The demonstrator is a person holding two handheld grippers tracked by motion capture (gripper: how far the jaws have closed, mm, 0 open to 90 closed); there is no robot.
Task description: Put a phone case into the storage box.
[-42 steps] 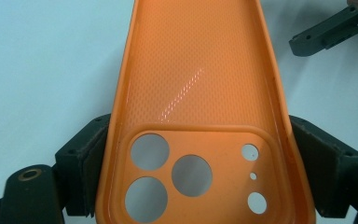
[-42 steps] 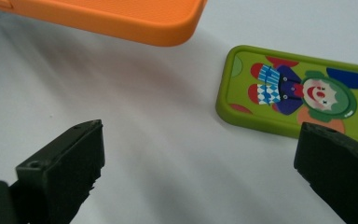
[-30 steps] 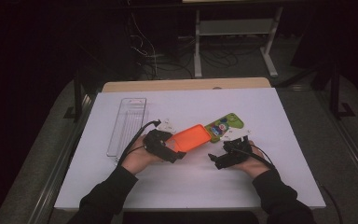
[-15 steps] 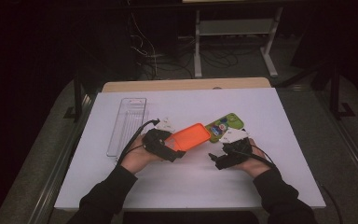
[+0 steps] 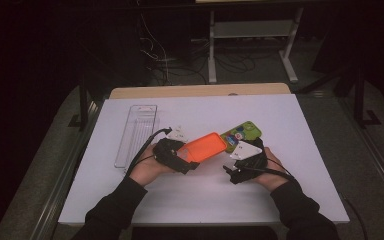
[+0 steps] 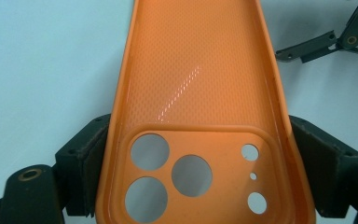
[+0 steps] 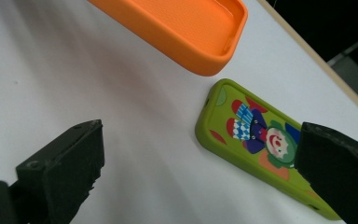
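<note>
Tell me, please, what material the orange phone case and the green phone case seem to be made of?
Orange phone case: probably soft silicone or rubbery plastic. Its inside has a fine dotted texture with a soft sheen, and the rims are thick and rounded. Green phone case: likely similar matte rubbery plastic, with rounded edges and a printed clown picture. Whether either is really flexible, the pictures cannot confirm.

Dark room, white table [image 5: 300, 125], metal rack [image 5: 252, 30]

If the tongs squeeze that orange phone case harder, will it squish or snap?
Probably squish. The orange phone case looks like thin, soft rubbery plastic, empty inside, and its sides already seem to narrow where the left tongs pinch it. It is likely light, since it sticks out held by one end. The dimpled inside may help grip, but the glossy shine hints it could slip.
</note>
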